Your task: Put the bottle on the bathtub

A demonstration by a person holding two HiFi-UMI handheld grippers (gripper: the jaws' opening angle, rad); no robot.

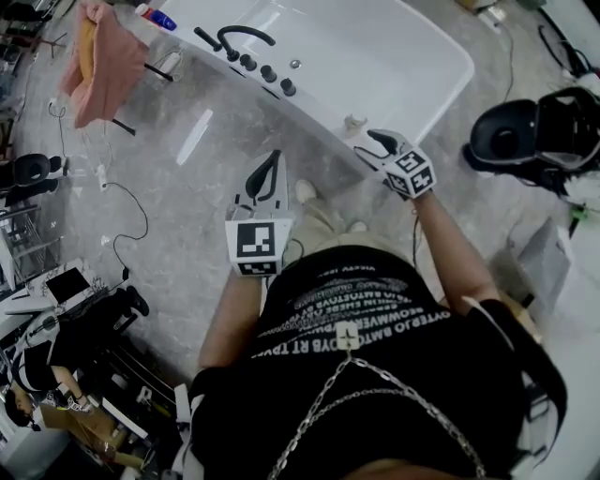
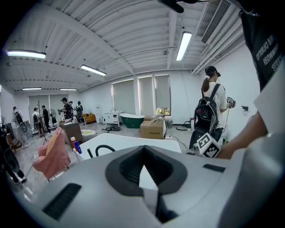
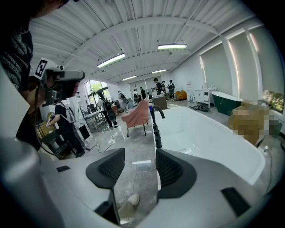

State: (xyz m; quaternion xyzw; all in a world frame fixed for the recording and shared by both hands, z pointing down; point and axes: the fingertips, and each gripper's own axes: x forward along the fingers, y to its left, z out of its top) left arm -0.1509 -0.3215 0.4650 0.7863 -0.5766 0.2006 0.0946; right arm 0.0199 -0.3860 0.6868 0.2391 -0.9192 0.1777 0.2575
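Just ahead of the right gripper [image 1: 371, 146] we've got the white bathtub [image 1: 394, 56], and those fingers hover over its near rim, spread well apart with nothing between them. In the right gripper view, all we see through the gap of the right gripper [image 3: 139, 167] is grey floor and a pale shoe [image 3: 131, 199], with the tub's edge running off past the right-hand finger. A small pale round thing [image 1: 354, 122] sits on the rim just beyond the fingertips; we can't tell what it is.

Over to the left gripper [image 1: 273, 159], held off the tub over the floor. Its fingers are pressed together and hold nothing, which the left gripper view confirms [image 2: 143, 165].

The bottle [image 1: 161, 19], blue with a red cap, stands far beyond both sets of fingers on the tub's far corner, well apart from either. It's past the black faucet [image 1: 246, 36], and a pink towel [image 1: 98, 61] hangs to the left of it.
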